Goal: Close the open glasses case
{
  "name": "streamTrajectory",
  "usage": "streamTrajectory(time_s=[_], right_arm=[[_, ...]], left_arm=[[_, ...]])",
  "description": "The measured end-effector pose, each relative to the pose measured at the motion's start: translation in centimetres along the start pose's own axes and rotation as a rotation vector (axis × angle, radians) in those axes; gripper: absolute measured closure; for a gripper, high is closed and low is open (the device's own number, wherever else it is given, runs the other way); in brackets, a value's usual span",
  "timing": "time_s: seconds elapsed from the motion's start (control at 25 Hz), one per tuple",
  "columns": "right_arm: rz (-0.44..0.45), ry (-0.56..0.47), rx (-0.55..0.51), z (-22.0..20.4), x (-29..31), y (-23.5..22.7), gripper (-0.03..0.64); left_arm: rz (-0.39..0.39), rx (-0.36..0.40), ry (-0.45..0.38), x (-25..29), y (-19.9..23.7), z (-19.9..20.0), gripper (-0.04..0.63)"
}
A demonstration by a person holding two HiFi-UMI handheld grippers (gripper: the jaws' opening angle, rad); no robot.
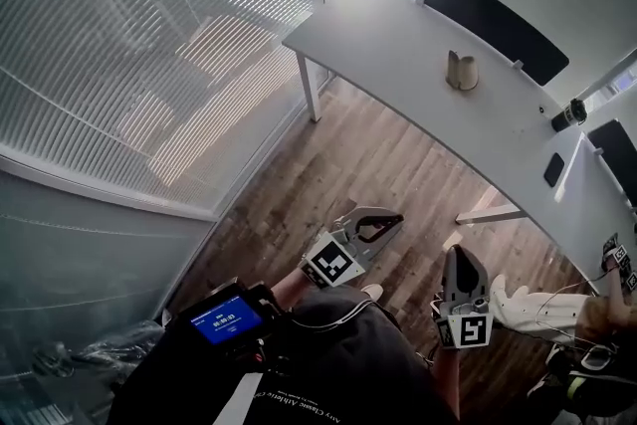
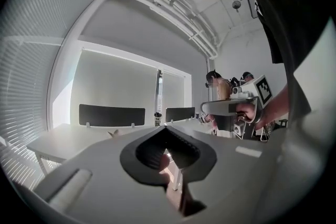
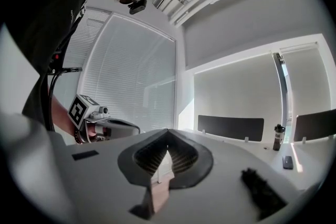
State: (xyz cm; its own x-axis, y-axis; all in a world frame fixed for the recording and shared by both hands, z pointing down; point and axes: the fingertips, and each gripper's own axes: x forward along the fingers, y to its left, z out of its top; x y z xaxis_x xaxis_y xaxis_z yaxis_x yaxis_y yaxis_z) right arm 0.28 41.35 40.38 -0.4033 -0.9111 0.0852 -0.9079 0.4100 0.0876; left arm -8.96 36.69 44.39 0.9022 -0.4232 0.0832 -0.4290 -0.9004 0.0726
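The glasses case (image 1: 461, 71) is a small beige thing standing open on the white table (image 1: 398, 45), far ahead of both grippers. In the left gripper view the case (image 2: 112, 134) shows as a tiny shape on the table beyond the jaws. My left gripper (image 1: 396, 219) is held over the wooden floor with its jaws closed tip to tip and nothing between them (image 2: 160, 129). My right gripper (image 1: 459, 254) hangs beside it, also shut and empty (image 3: 167, 131). The right gripper view does not show the case.
A black bottle (image 1: 569, 114) and a dark phone (image 1: 553, 169) lie on the table's right part. Black divider screens (image 1: 483, 15) line its far edge. A glass wall with blinds (image 1: 149, 45) stands left. Other people (image 2: 220, 86) stand at the right.
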Motion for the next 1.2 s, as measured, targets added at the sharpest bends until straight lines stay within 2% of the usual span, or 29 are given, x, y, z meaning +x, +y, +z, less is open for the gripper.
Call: streamTrajectory(time_s=[0.48,0.72,0.92,1.04,1.2], right_arm=[[-0.031,0.010,0.032,1.2,5.0,2.7,0.612],[-0.045,0.034,-0.013,0.2,7.1,4.2,0.612],[-0.104,0.060,0.031,0.5,9.1,4.2,0.612],[-0.142,0.082,0.058,-0.4,9.7,3.8,0.612],[-0.102,0.063,0.024,-2.1,10.2,3.3,0.612]], left_arm=[[-0.042,0.008,-0.041,-1.7,3.3,0.3,0.589],[-0.072,-0.010,-0.043,-3.0,5.4,0.4,0.589],[-0.111,-0.050,-0.048,-3.1,6.8,0.6,0.589],[-0.137,-0.027,-0.054,-2.6,7.5,0.0,0.589],[-0.137,-0.016,-0.025,-2.1,8.4,-1.8,0.589]])
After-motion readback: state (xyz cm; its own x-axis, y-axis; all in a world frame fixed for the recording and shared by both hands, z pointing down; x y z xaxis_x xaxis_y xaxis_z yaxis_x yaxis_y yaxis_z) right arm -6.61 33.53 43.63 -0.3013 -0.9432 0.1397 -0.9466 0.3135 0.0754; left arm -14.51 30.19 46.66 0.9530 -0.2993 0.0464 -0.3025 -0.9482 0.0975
